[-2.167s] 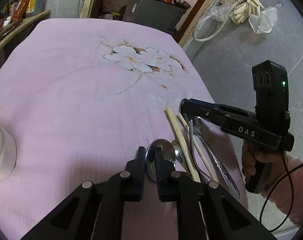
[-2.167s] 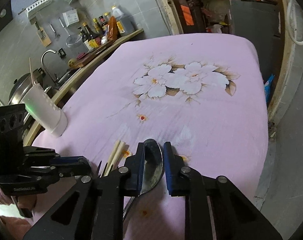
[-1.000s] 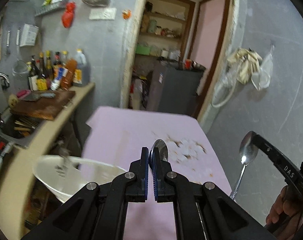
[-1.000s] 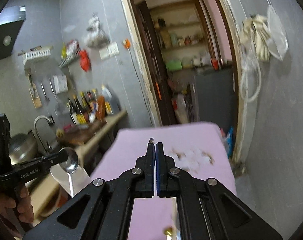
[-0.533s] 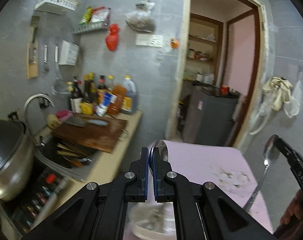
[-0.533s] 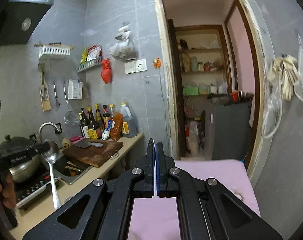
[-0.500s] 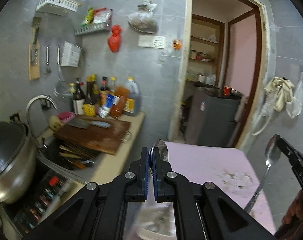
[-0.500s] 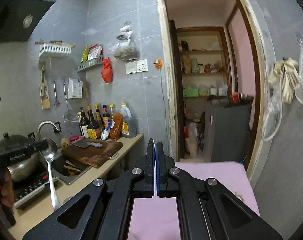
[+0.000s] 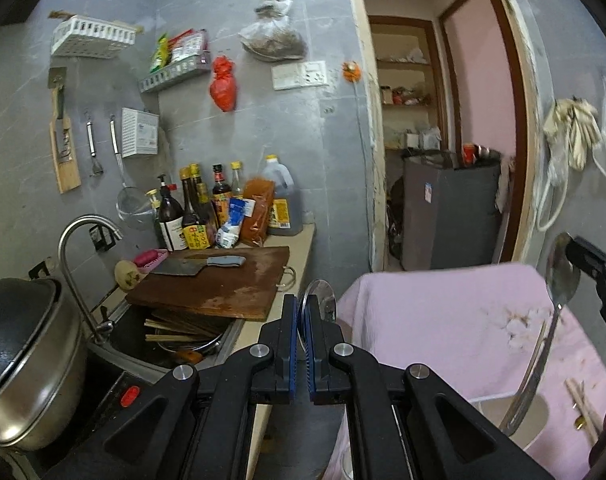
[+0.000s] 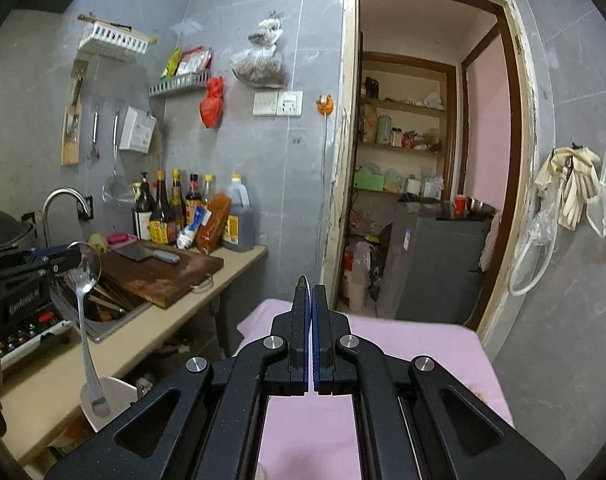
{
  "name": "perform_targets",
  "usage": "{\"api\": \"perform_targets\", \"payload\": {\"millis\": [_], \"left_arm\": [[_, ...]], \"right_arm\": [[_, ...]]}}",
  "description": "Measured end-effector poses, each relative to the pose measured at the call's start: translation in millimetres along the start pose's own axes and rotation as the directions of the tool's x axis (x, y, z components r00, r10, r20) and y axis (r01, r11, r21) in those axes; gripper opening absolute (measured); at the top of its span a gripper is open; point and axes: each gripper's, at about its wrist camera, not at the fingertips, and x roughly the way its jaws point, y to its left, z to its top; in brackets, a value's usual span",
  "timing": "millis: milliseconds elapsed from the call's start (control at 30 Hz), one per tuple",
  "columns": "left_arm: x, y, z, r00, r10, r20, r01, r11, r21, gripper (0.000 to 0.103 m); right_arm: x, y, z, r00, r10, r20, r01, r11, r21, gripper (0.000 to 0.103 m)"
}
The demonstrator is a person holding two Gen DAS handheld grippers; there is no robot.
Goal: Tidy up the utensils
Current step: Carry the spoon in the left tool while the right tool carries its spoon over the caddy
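Observation:
My left gripper [image 9: 302, 312] is shut on a metal spoon [image 9: 319, 294], bowl up; in the right wrist view that spoon [image 10: 85, 304] hangs handle down over a white holder [image 10: 111, 400]. My right gripper [image 10: 311, 300] is shut on a second spoon, seen edge-on [image 10: 303, 282]; in the left wrist view this spoon [image 9: 543, 340] hangs handle down into the white holder [image 9: 515, 420]. Chopsticks [image 9: 581, 404] lie on the pink tablecloth [image 9: 443, 320].
A counter at the left holds a cutting board with a cleaver [image 9: 207, 266], bottles [image 9: 207, 216], a sink with a tap [image 9: 75, 264] and a pot [image 9: 27, 356]. A doorway [image 10: 423, 180] and a grey cabinet [image 10: 443, 264] stand behind the table.
Both grippers closed on spoons on the table, lifted them and tilted up to face the wall. In the last half second both spoons sank a little toward the white holder.

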Motion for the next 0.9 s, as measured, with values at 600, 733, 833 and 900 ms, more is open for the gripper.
{"api": "perform_targets", "payload": {"millis": [600,733,833,900], "left_arm": [[-1,-37,-39,0.997,0.057,0.050,-0.063,0.990,0.124,0.004],[4,-28,-40,1.000,-0.017,-0.010,0.017,0.998,0.061,0.007],[4,-25,-43,0.997,-0.067,-0.041,0.068,0.997,0.024,0.008],[2,-24,-44,0.994,-0.092,-0.052,0.093,0.996,0.011,0.009]], "right_arm": [[4,26,-25,0.999,-0.020,-0.041,0.016,0.996,-0.086,0.001],[1,22,-26,0.998,0.020,-0.053,-0.023,0.998,-0.060,0.001],[0,19,-30,0.997,0.042,-0.064,-0.045,0.998,-0.041,0.002],[-2,16,-33,0.995,0.059,-0.075,-0.061,0.998,-0.025,0.002]]}}
